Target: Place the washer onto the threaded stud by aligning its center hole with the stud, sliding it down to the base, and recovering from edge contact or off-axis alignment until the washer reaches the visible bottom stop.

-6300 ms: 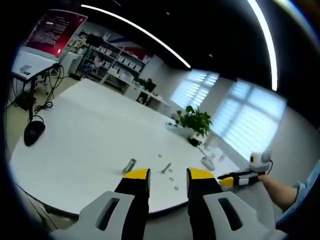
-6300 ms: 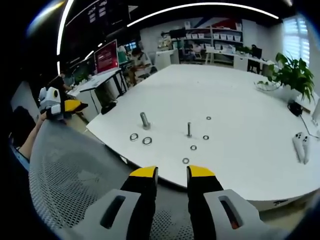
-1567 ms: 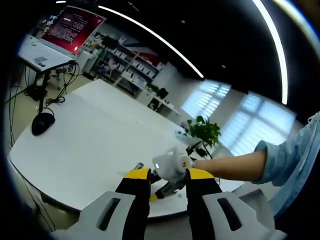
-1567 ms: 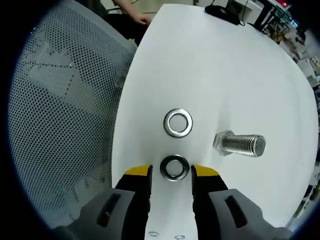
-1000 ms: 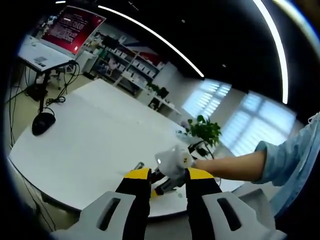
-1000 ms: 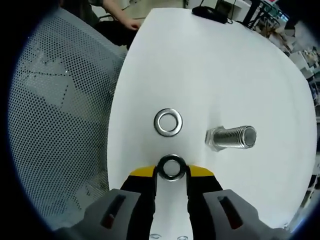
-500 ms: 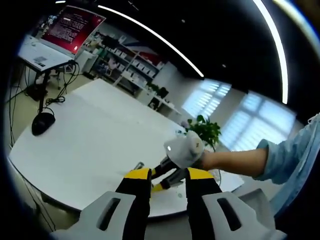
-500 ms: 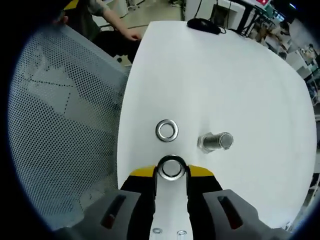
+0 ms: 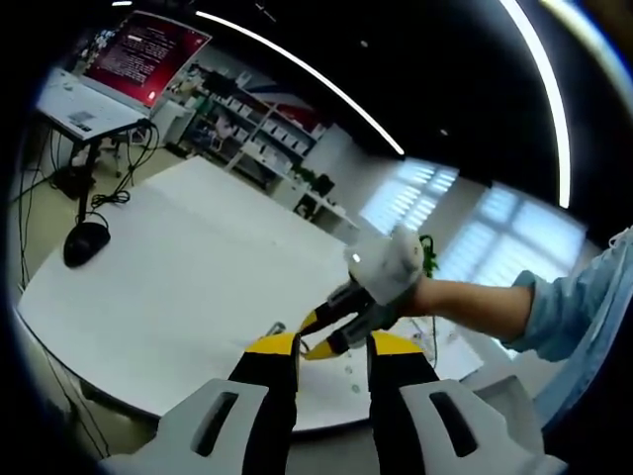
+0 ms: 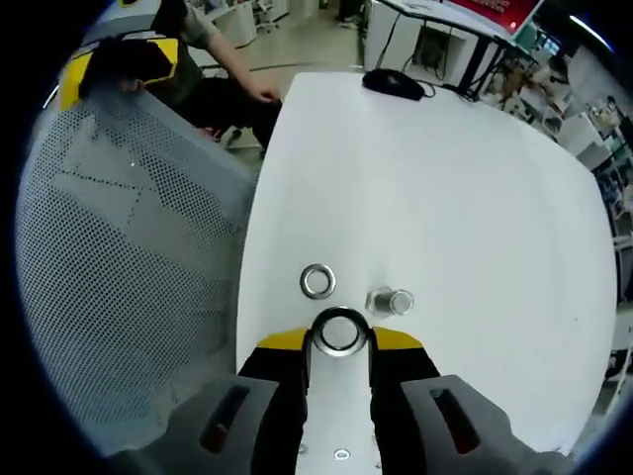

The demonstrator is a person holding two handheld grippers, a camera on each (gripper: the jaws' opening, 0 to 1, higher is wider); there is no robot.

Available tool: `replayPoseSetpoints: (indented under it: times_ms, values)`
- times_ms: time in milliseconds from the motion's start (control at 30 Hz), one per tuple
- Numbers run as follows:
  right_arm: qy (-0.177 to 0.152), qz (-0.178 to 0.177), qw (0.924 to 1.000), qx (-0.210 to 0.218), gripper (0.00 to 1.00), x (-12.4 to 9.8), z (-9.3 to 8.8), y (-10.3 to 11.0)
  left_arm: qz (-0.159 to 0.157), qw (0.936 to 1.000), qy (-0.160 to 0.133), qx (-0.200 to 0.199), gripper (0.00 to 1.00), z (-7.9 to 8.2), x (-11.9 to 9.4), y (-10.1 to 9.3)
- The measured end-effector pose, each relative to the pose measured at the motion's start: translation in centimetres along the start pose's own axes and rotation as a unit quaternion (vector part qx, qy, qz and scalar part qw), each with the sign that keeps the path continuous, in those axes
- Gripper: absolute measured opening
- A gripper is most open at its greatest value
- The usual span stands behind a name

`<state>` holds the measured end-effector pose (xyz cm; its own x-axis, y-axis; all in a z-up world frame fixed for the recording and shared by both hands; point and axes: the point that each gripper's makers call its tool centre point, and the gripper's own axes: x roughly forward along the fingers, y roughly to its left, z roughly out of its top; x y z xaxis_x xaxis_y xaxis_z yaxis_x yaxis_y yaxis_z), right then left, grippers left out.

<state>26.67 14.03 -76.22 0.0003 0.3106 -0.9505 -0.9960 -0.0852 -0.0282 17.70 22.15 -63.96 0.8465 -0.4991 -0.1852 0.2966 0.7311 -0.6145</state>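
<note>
Pinching one washer between its yellow-tipped jaws, the right gripper sits low centre in the right gripper view, held above the white table. A second washer lies flat on the table just above and left of the held one, and one bolt stands just to its right, seen nearly end-on. Two small washers show at the bottom edge between the gripper's bodies, one of them at. One black mouse lies at the table's far end, top centre. A mesh chair back fills the left side.

In the left gripper view, the left gripper points over the table's near edge at bottom centre, jaws spread with nothing between them. The right gripper comes in from the right at mid-frame, held by a hand in a blue sleeve. One mouse lies at centre left.
</note>
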Motion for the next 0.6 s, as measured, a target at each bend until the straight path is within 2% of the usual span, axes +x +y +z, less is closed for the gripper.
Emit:
replayPoseSetpoints:
  times_ms: [233,433,600]
  values:
    - [-0.016,-0.023,0.9996,0.006,0.24,-0.5,1.1,-1.6,0.001,1.0000,-0.002,0.000,0.25,0.0,0.0,0.0]
    - [-0.008,-0.051,0.9986,0.009,0.24,0.1,1.0,-3.3,0.002,1.0000,-0.002,-0.001,0.25,0.0,0.0,0.1]
    - [0.006,-0.051,0.9987,0.009,0.24,0.8,0.7,-4.0,0.003,1.0000,-0.002,-0.001,0.25,0.0,0.0,0.1]
